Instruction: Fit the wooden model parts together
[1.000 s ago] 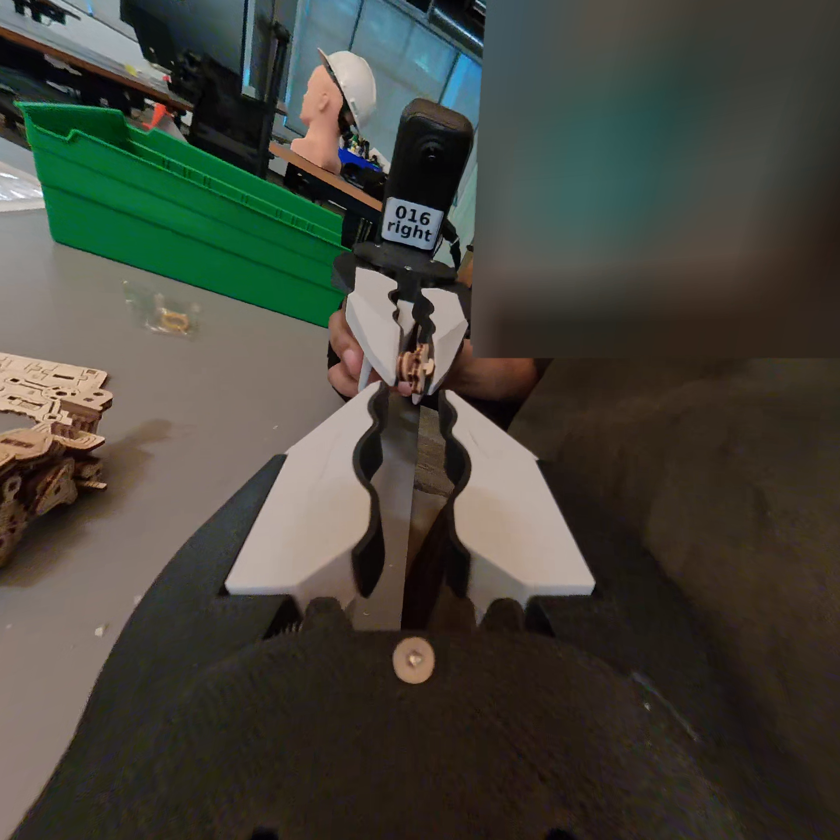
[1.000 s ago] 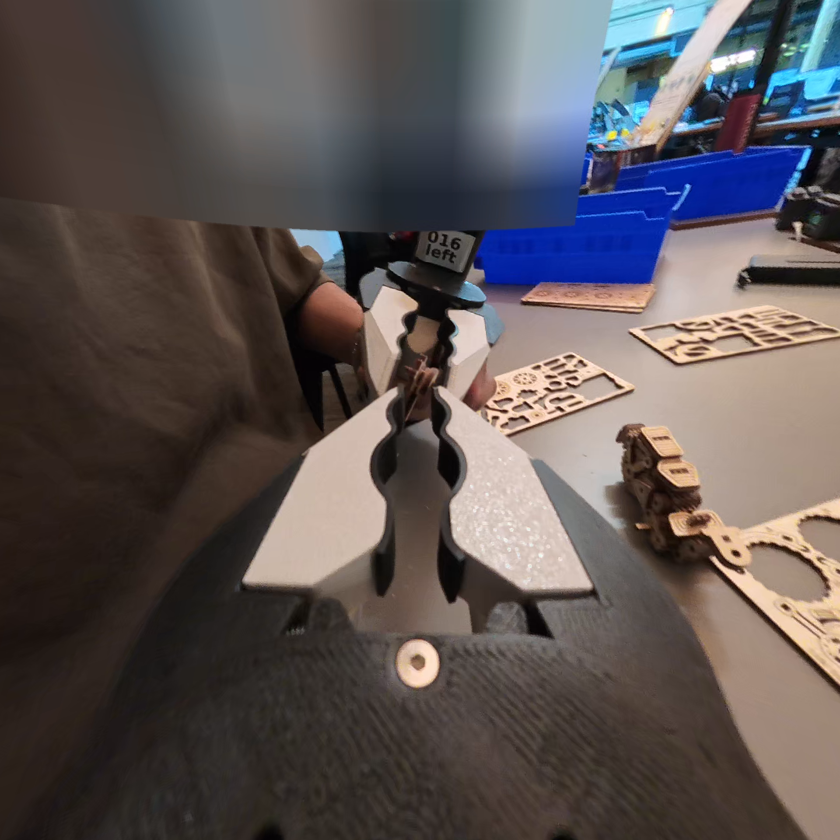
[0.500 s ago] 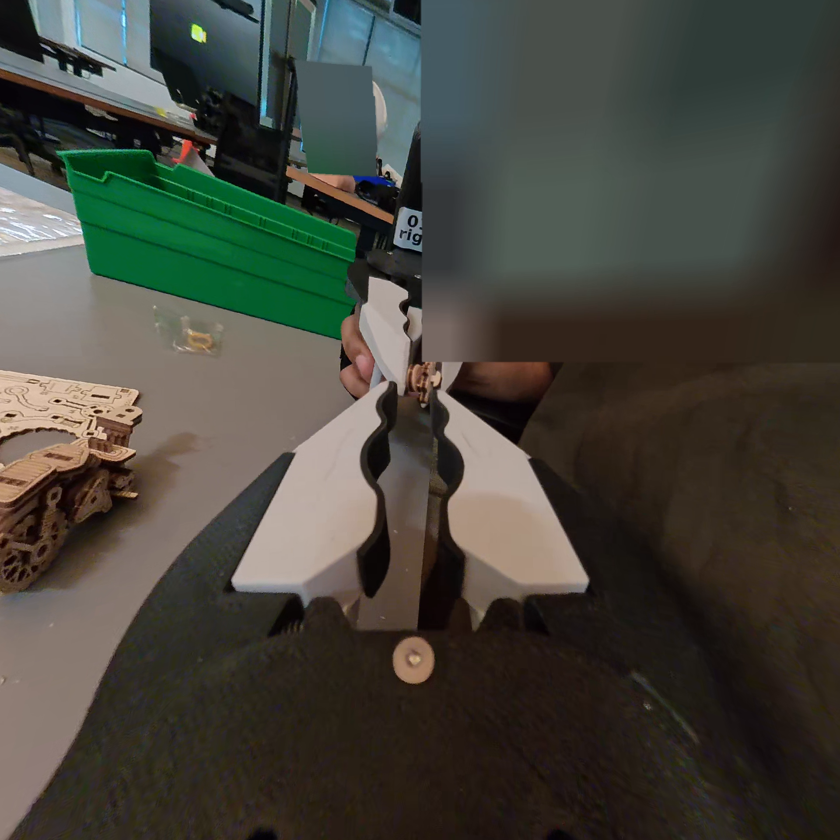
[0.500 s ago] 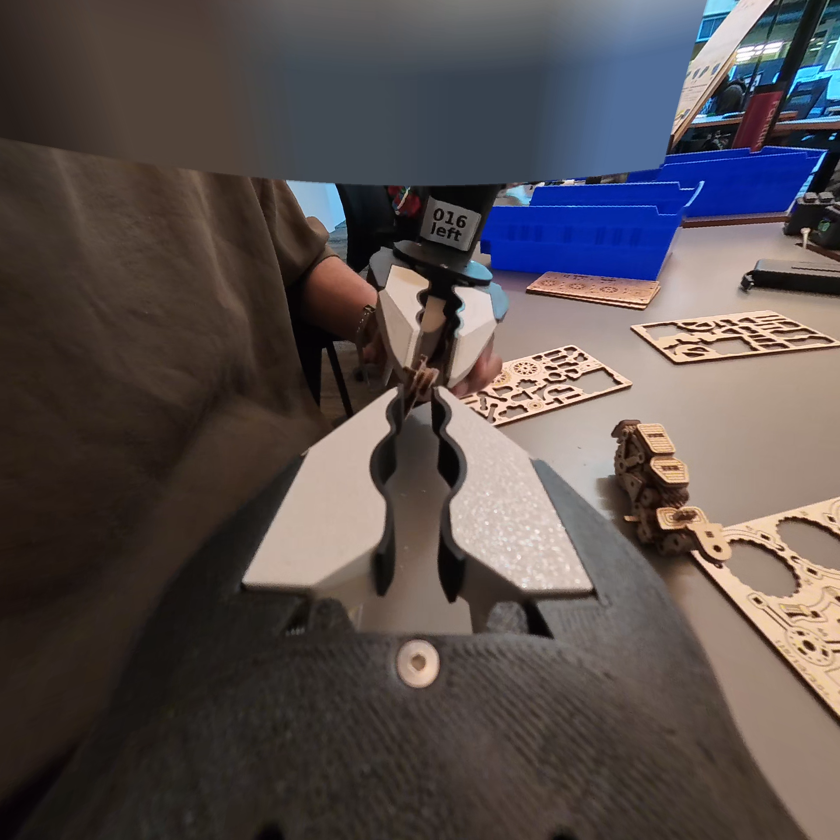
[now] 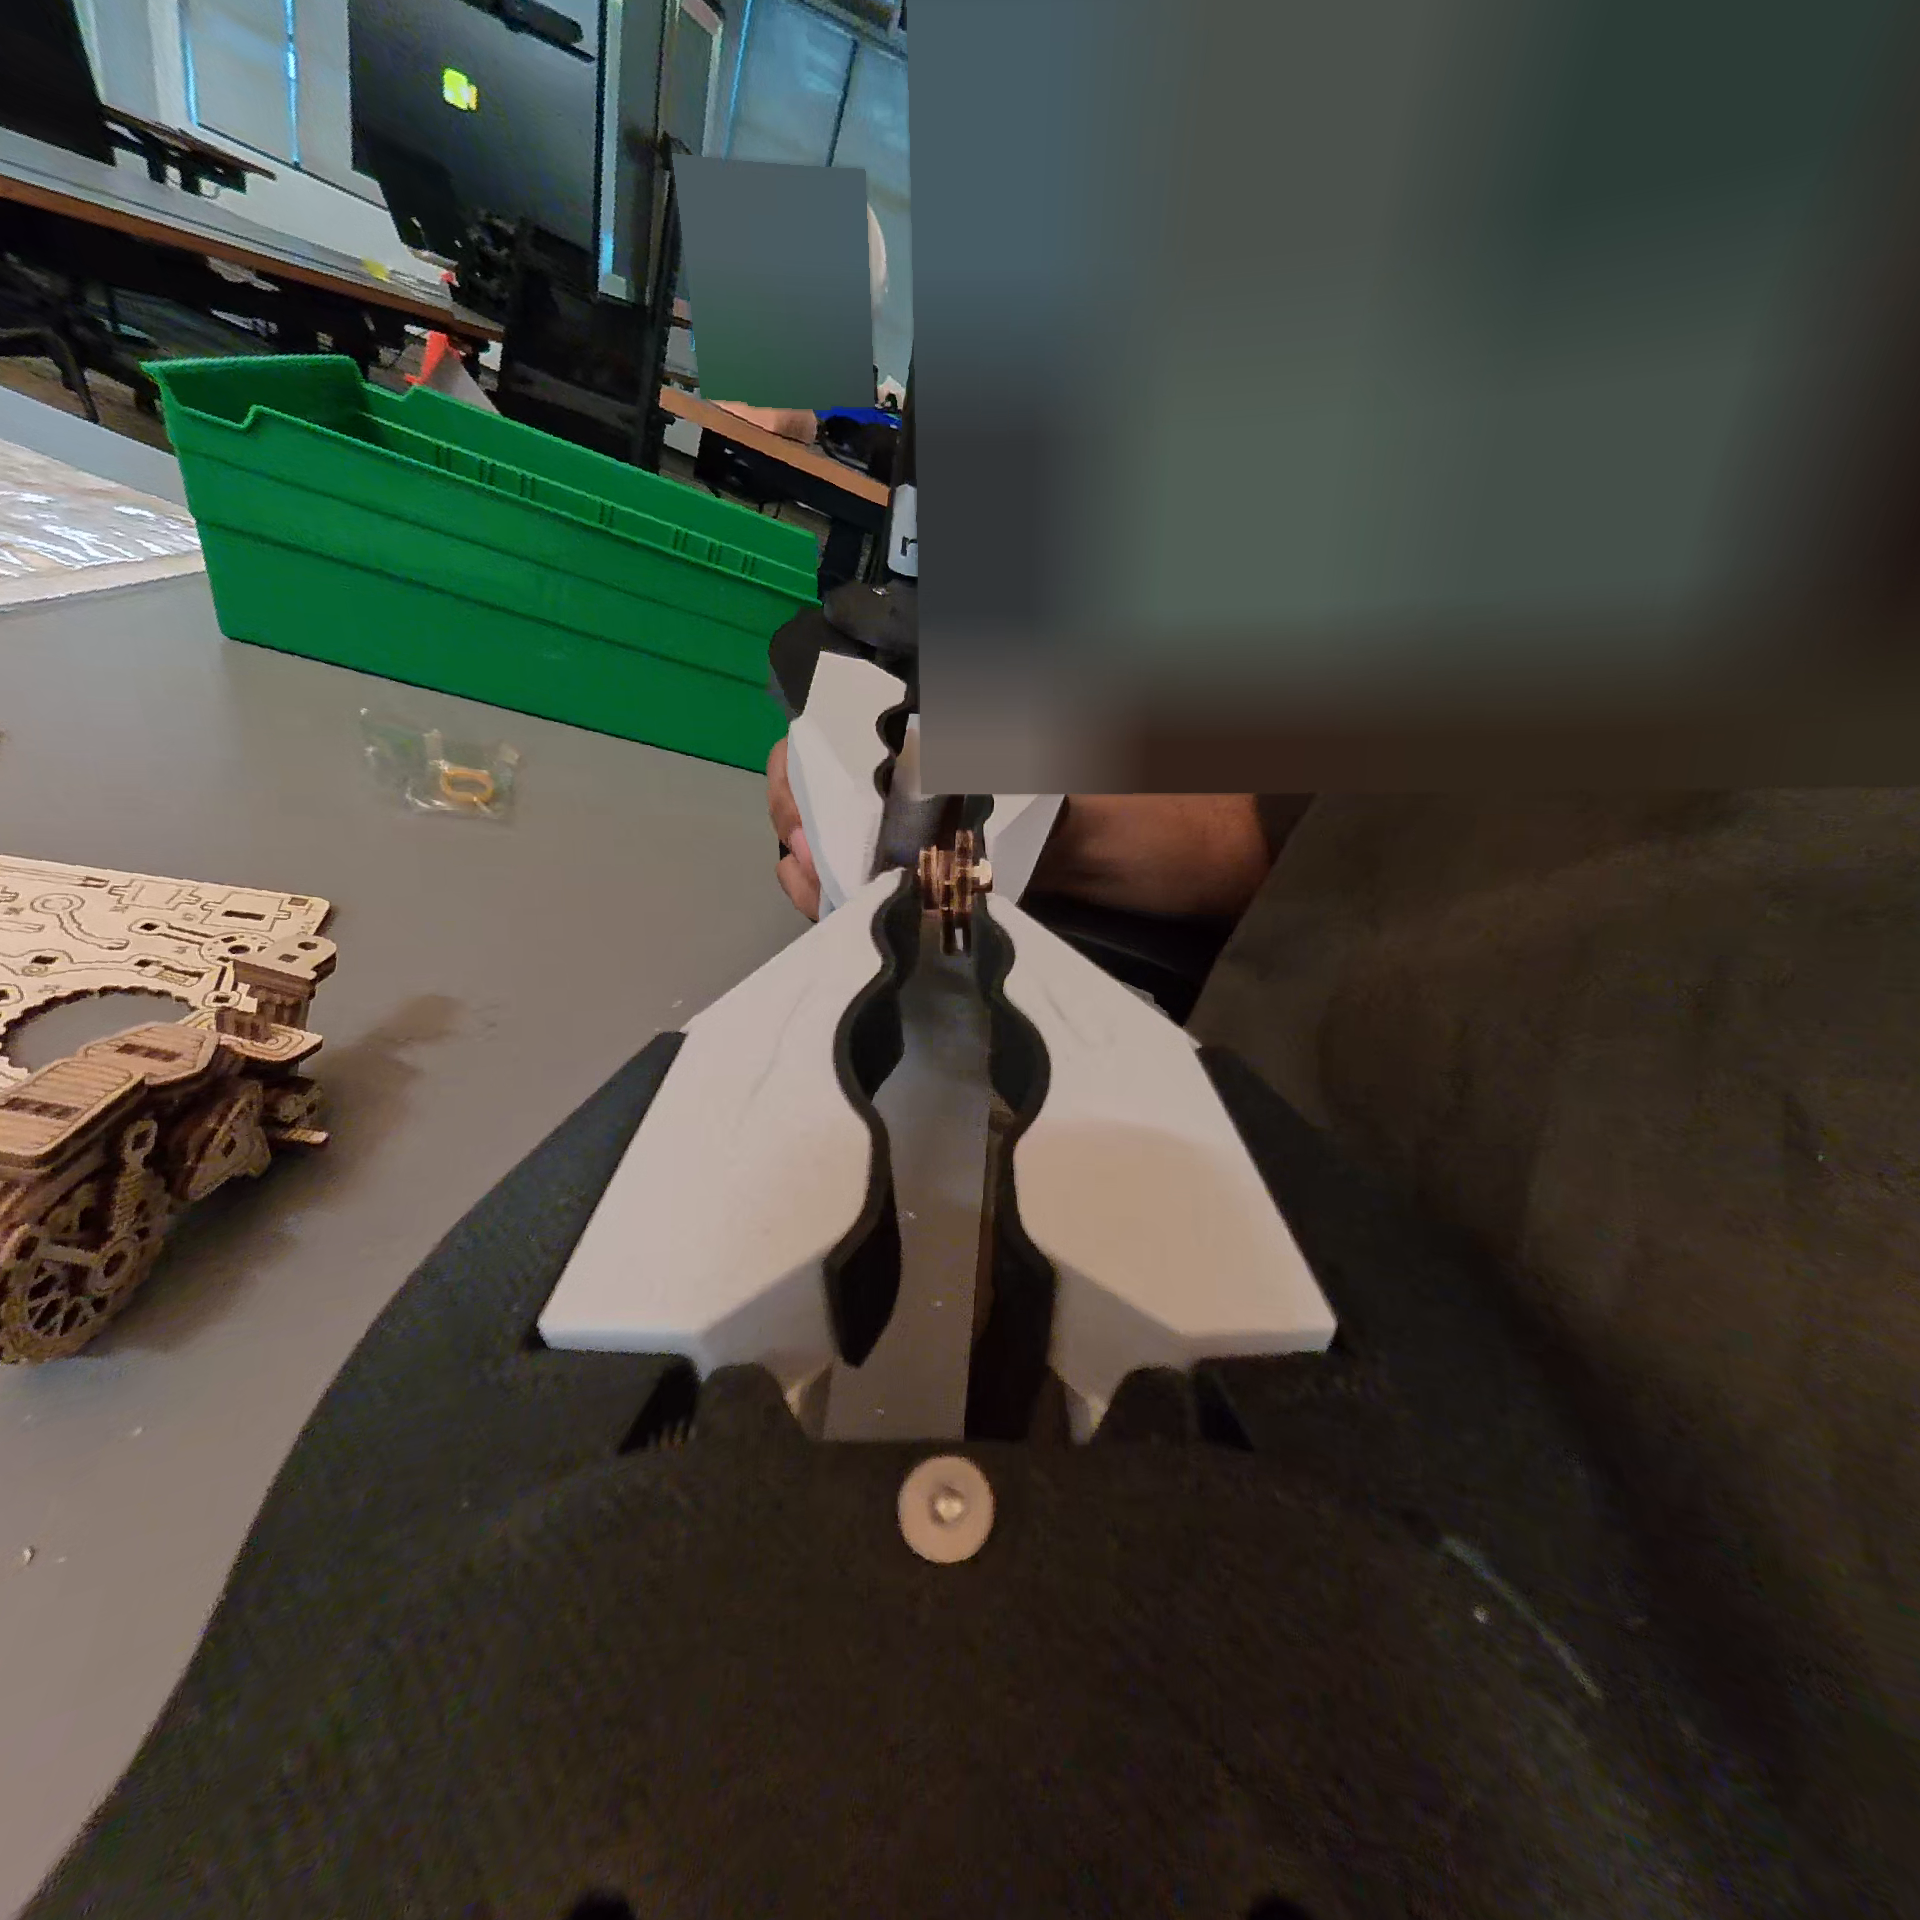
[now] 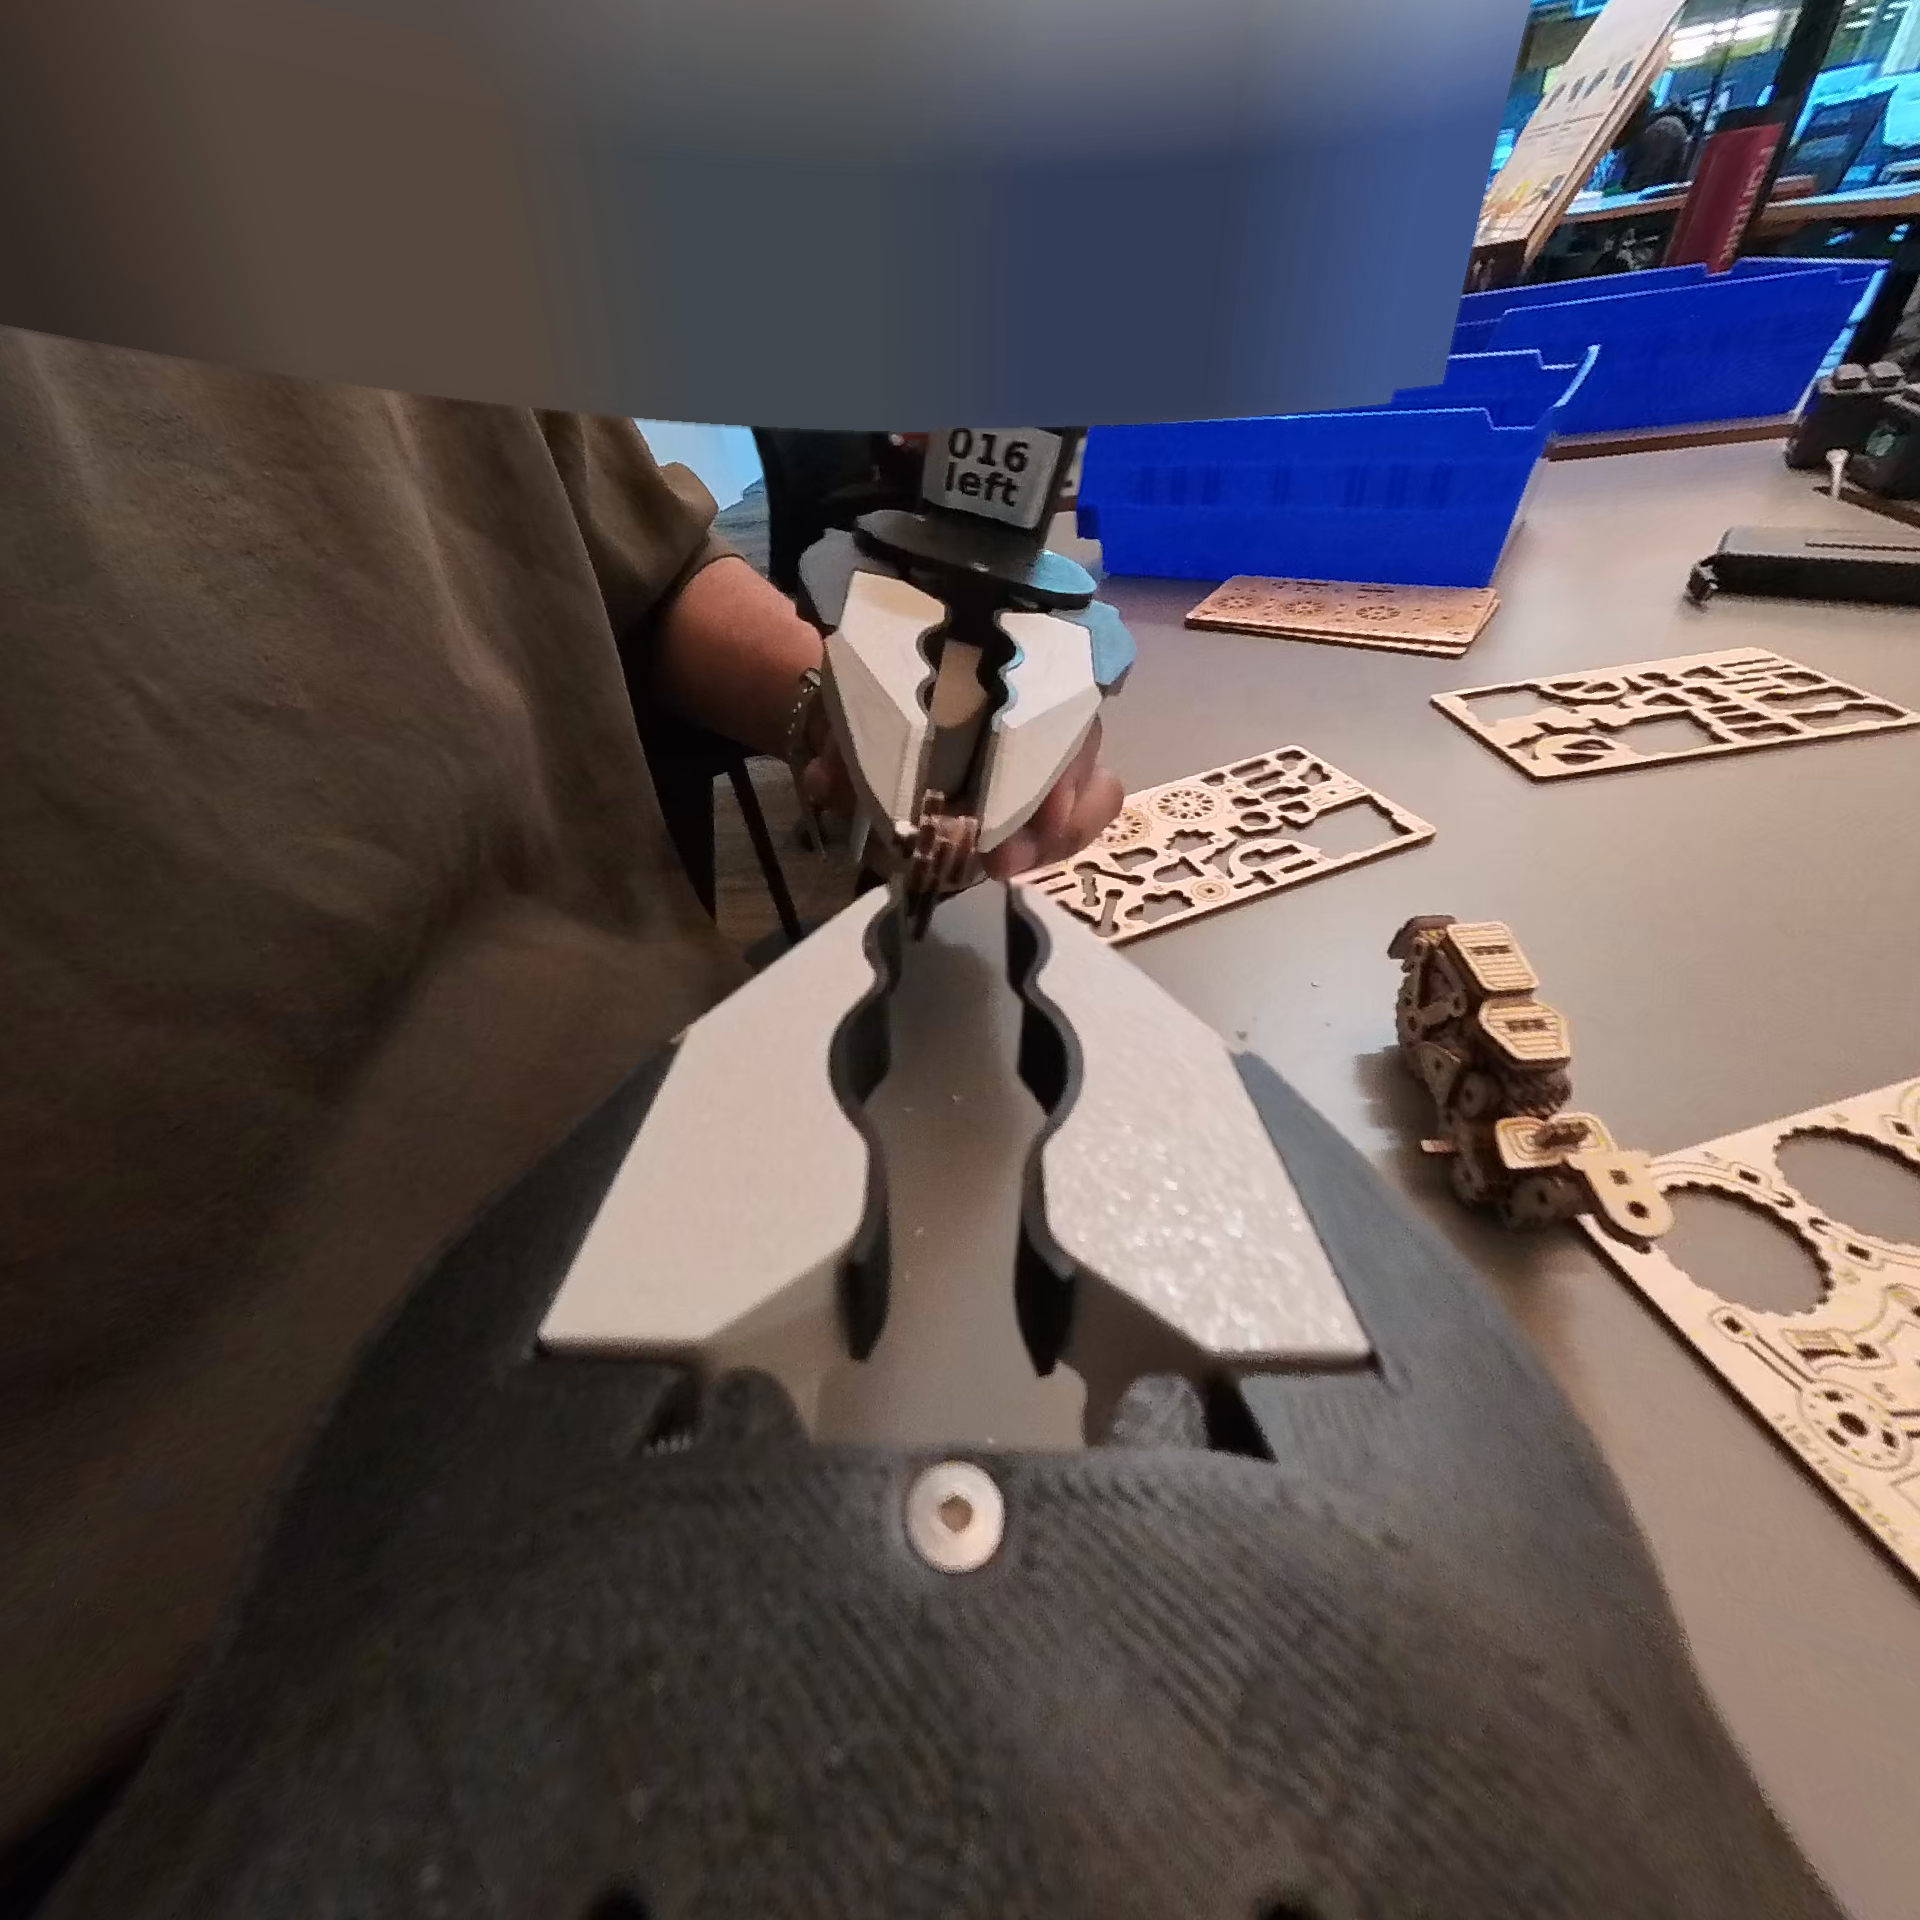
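Note:
A small wooden part assembly (image 5: 951, 883) is pinched between the tips of my left gripper (image 5: 948, 899), which is shut on it in the air in front of the person's body. In the right wrist view the same part (image 6: 940, 847) hangs from the left gripper (image 6: 940, 821), opposite me. My right gripper (image 6: 951, 909) is open, tip to tip with the left one. The part's lower end touches its left fingertip (image 6: 883, 925), with a gap to the other finger. A half-built wooden model (image 5: 114, 1174) stands on the grey table (image 5: 520, 935); it also shows in the right wrist view (image 6: 1486, 1070).
Cut-out wooden sheets lie on the table (image 6: 1247, 842) (image 6: 1673, 707) (image 6: 1818, 1299), with a stack of sheets (image 6: 1340, 613) farther back. A green bin (image 5: 499, 582), blue bins (image 6: 1299, 499) and a small plastic bag (image 5: 447, 769) sit behind. The person's brown shirt (image 6: 312, 831) is close by. Less than 4 cm separates the two grippers' tips.
The right gripper's jaws have spread apart and no longer pinch the wooden part, which now sits in the left gripper's tips. Both grippers have stayed tip to tip.

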`<state>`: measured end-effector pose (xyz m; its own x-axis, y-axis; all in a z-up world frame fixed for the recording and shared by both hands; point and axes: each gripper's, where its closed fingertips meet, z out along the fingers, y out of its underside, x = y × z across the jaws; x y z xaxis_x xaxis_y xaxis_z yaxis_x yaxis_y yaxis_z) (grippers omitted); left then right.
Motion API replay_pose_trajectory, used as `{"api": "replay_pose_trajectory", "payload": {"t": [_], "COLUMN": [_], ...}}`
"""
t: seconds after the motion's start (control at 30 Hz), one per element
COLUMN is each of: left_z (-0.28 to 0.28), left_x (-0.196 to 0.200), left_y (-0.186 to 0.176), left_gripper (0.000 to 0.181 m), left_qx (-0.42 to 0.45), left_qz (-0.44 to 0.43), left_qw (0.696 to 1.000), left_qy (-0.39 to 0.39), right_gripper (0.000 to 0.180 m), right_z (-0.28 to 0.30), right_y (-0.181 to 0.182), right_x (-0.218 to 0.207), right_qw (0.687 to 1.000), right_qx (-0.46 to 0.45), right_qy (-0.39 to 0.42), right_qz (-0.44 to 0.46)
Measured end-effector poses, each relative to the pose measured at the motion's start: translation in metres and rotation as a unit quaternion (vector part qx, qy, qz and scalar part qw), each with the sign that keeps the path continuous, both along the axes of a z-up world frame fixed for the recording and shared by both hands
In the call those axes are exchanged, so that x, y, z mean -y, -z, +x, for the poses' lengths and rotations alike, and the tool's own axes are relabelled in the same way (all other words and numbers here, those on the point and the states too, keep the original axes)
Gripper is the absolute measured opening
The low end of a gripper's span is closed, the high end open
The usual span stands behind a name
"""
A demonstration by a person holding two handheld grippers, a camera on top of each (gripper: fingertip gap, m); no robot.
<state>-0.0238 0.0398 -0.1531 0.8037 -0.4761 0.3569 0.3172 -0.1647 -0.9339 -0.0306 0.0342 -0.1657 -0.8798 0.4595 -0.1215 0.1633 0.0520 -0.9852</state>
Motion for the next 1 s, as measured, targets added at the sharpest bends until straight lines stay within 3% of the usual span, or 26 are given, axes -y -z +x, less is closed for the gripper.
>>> {"api": "replay_pose_trajectory", "payload": {"t": [0.1,0.43,1.0], "left_z": [-0.004,0.000,0.000], "left_x": [-0.001,-0.002,-0.002], "left_y": [0.000,0.005,0.005], "left_gripper": [0.006,0.006,0.006], "left_qx": [-0.008,-0.084,-0.082], "left_qz": [0.004,0.013,0.012], "left_qw": [1.000,0.996,0.996], "left_qy": [-0.014,-0.033,-0.029], "right_gripper": [0.026,0.017,0.012], "right_z": [-0.004,0.002,0.003], "right_y": [-0.003,-0.010,-0.008], "right_x": [-0.005,-0.002,-0.004], "right_qw": [1.000,1.000,1.000], "right_qx": [0.005,0.015,0.009], "right_qy": [0.016,0.003,0.006], "right_qz": [-0.010,-0.025,-0.005]}}
